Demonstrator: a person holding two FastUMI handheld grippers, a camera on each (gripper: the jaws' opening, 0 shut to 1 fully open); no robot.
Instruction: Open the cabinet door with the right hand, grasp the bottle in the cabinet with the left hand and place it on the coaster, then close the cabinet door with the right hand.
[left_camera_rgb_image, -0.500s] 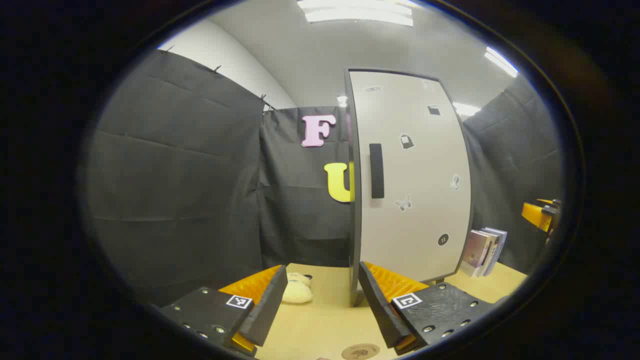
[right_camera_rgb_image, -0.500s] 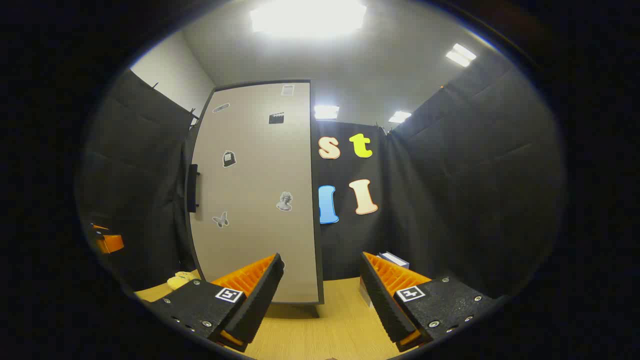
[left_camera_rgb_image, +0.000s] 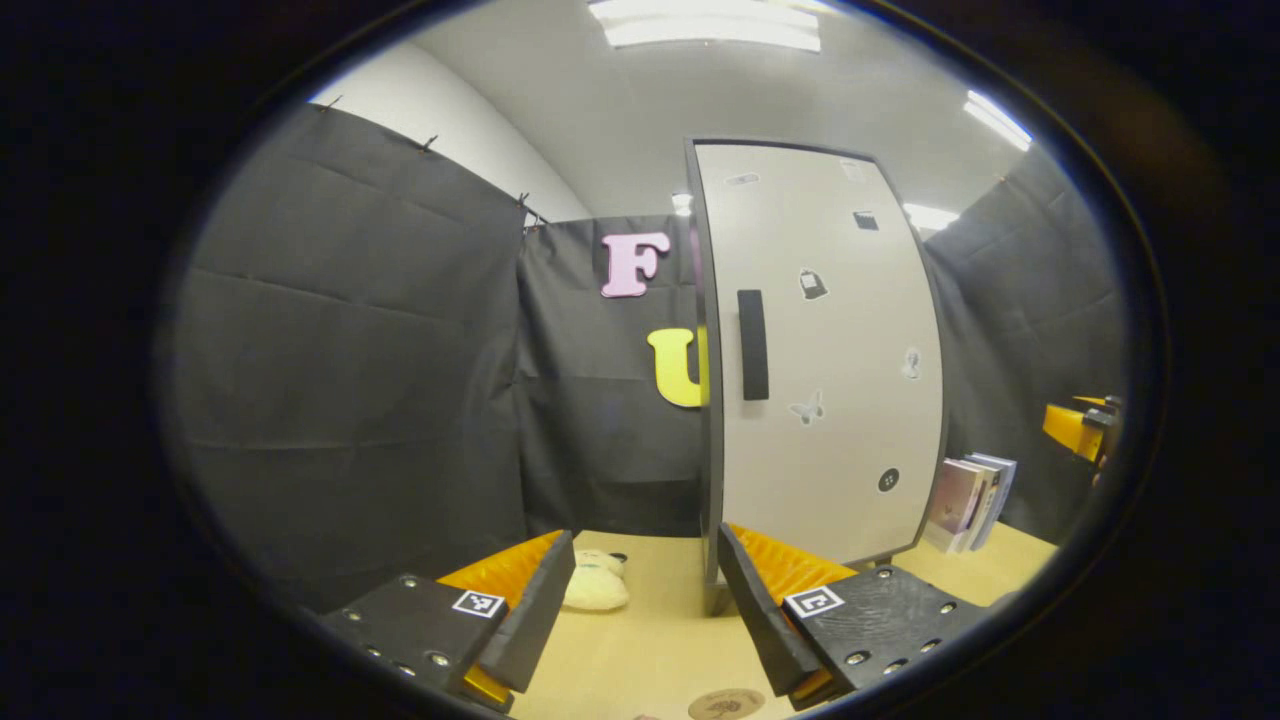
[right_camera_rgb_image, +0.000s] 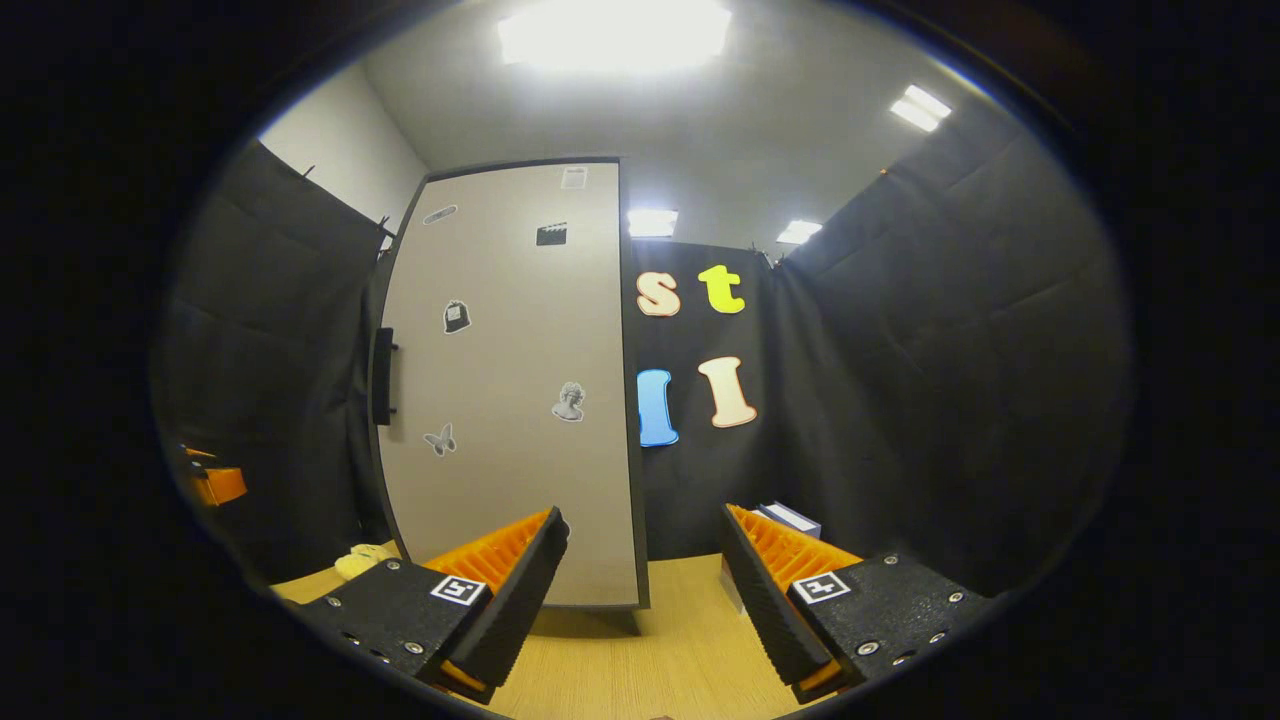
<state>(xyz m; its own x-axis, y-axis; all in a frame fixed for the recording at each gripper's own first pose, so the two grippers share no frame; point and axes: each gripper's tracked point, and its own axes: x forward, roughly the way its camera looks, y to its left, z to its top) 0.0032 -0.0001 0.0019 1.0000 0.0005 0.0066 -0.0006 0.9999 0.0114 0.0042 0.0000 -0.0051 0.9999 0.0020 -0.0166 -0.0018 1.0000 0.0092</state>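
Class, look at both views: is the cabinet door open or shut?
Shut. The cabinet door lies flush across the front, its handle untouched, and no interior shows.

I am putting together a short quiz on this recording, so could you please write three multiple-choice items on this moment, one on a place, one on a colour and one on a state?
1. Where on the cabinet door is the handle?
A. near its left edge
B. in the middle
C. along the top

2. What colour is the handle?
A. white
B. black
C. yellow

3. How does the door stand?
A. shut
B. wide open
C. taken off

Key:
1 A, the bar sits beside the left edge in the left gripper view.
2 B, it is dark against the pale panel.
3 A, the panel hides the inside, with left gripper and right gripper both apart from it.
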